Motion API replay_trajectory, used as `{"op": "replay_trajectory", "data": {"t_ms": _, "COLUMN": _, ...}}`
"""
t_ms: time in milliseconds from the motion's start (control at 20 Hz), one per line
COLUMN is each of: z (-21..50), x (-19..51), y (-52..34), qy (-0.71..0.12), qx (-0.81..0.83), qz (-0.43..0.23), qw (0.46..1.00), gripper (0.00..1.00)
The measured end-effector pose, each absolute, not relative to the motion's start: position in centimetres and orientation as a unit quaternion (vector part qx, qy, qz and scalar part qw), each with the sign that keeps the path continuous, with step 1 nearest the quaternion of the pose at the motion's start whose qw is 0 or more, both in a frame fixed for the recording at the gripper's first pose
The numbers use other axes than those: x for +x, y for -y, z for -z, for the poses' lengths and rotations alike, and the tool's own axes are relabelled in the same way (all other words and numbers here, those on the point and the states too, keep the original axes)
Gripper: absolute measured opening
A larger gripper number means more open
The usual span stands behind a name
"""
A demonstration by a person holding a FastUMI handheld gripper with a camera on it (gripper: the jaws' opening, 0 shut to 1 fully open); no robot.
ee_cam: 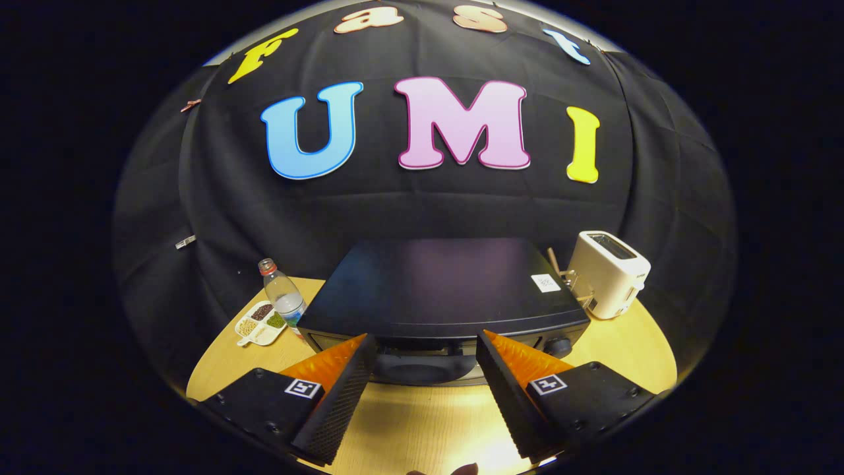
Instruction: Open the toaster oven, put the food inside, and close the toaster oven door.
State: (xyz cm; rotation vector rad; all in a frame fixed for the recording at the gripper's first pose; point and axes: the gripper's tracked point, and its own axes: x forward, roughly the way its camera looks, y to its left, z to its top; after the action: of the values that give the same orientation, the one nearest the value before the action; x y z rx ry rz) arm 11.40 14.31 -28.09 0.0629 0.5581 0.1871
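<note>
On the round wooden bench (422,422) sits the black toaster oven (442,290), door shut, just ahead of the gripper (425,356), whose fingers are spread and empty. Approaching high, they could skid off its handle (422,348).

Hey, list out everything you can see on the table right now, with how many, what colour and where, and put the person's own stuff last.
toaster oven: one, black, middle of the table, just ahead of the fingertips, door closed
water bottle: one, clear with a red cap ring, upright beside the oven's left side
divided dish: one, white, holding brown, green and pale bits in separate compartments, left of the bottle
pop-up toaster: one, cream white, at the oven's right rear
table: one, light wood, round, under everything
tongs: one pair, black with orange, open, fingers apart on either side of the oven's front, holding nothing
</note>
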Motion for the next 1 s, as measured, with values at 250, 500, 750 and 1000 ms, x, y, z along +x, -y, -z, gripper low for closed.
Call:
{"op": "replay_trajectory", "data": {"t_ms": 250, "z": 30.3, "x": 12.9, "y": -14.5, "qy": -0.283, "qx": 0.018, "qz": -0.084, "qw": 0.955, "gripper": 0.99}}
{"op": "replay_trajectory", "data": {"t_ms": 500, "z": 31.2, "x": 11.7, "y": -14.0, "qy": -0.289, "qx": 0.014, "qz": -0.066, "qw": 0.955, "gripper": 0.98}}
{"op": "replay_trajectory", "data": {"t_ms": 750, "z": 32.5, "x": 6.5, "y": -13.1, "qy": -0.288, "qx": 0.007, "qz": -0.067, "qw": 0.955, "gripper": 0.97}}
{"op": "replay_trajectory", "data": {"t_ms": 1000, "z": 36.9, "x": 0.9, "y": -12.3, "qy": -0.332, "qx": 0.000, "qz": -0.071, "qw": 0.941, "gripper": 0.97}}
